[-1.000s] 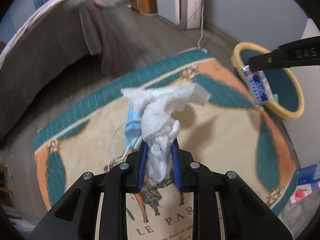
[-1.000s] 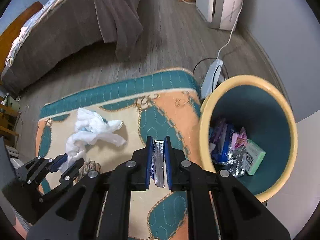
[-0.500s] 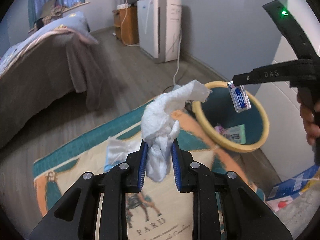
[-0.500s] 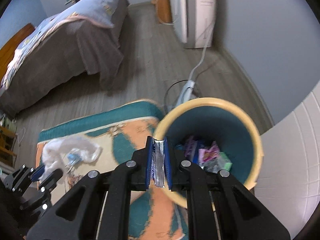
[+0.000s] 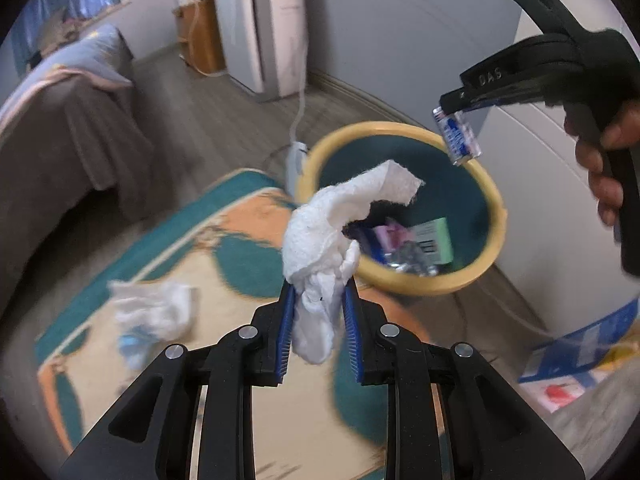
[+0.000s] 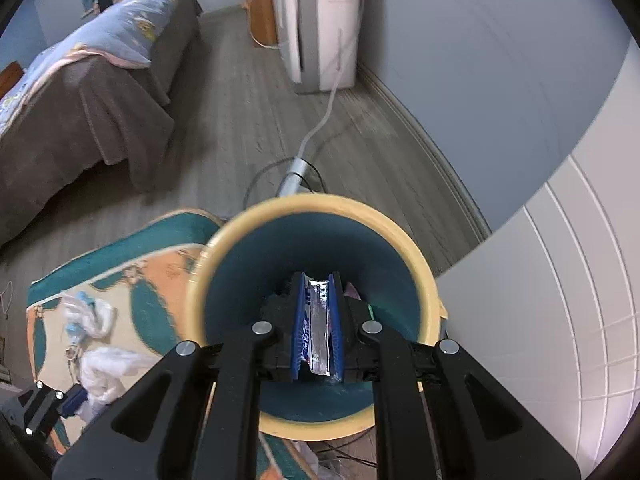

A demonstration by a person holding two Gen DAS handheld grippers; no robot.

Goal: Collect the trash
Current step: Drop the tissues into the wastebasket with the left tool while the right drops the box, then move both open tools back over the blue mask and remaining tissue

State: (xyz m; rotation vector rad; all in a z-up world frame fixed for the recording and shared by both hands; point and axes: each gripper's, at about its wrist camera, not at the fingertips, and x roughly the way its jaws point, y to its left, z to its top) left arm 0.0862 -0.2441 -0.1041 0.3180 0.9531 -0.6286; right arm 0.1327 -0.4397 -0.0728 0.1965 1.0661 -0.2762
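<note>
On the rug's (image 5: 240,264) left side a heap of tissues (image 5: 154,312) lies loose with a blue mask among it; in the right wrist view the same heap (image 6: 90,322) sits near the rug's (image 6: 156,268) left edge. A second ago this heap lay just beyond the left claw; now it is off to that claw's left and farther behind.

The left claw (image 5: 318,312) is partly closed, its blue pads pinching a crumpled white tissue (image 5: 332,236) whose free end curls over the bin's (image 5: 404,130) near rim. A second ago that tissue hung over the middle of the rug, with the bin far off at the right edge of the view.

The bin stands off the rug's right end, by the wall, with wrappers and a green box (image 5: 434,240) at its bottom.

The right claw (image 6: 318,328) is nearly closed, gripping a thin silver-and-blue wrapper (image 6: 318,328) straight over the bin's (image 6: 320,200) mouth. In the left wrist view that wrapper (image 5: 456,136) hangs over the bin's far rim. A second ago the right claw was over the rug, the bin to its right.
</note>
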